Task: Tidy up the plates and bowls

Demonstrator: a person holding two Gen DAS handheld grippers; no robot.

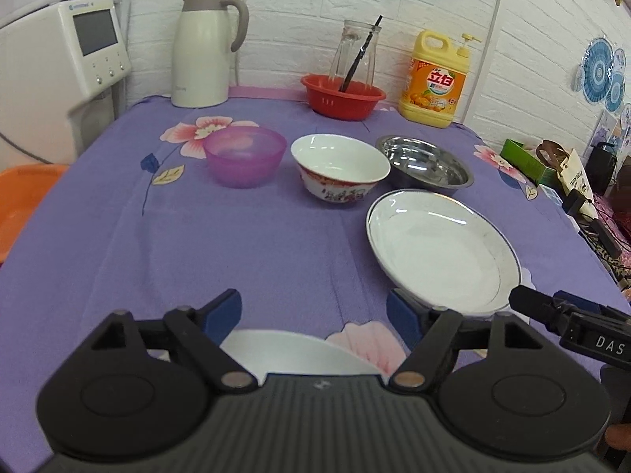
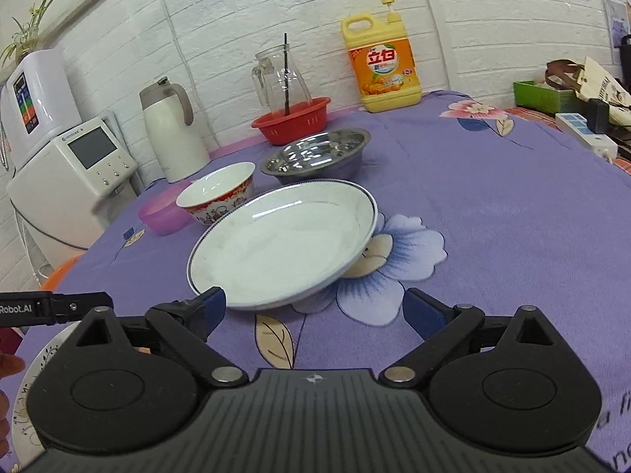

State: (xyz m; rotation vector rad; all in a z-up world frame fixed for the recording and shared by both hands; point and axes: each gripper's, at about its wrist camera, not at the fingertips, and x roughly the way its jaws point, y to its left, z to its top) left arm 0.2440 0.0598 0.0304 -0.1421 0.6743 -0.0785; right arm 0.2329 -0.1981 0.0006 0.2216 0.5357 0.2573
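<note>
Worktop (image 2: 493, 197), purple cloth.

White plate (image 2: 284, 244): middle, tilted, far-right edge raised; round, no long axis.

Steel basin (image 2: 315, 153), painted bowl (image 2: 217, 193), purple bowl (image 1: 244, 159): far row, mouths up.

My right tongs (image 2: 313, 311) and left tongs (image 1: 313, 317): both spread wide, empty.

Judgement: gathering not begun; next, close on the plate's near rim.

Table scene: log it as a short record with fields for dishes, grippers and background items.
surface: purple floral tablecloth
bowls: purple plastic bowl, white ceramic bowl with red pattern, steel bowl, in a row
plates: white blue-rimmed plate in front of the bowls; patterned plate under the left gripper
left gripper: open, empty
right gripper: open, empty
background: thermos jug, red basket holding glass pitcher, yellow detergent bottle
</note>
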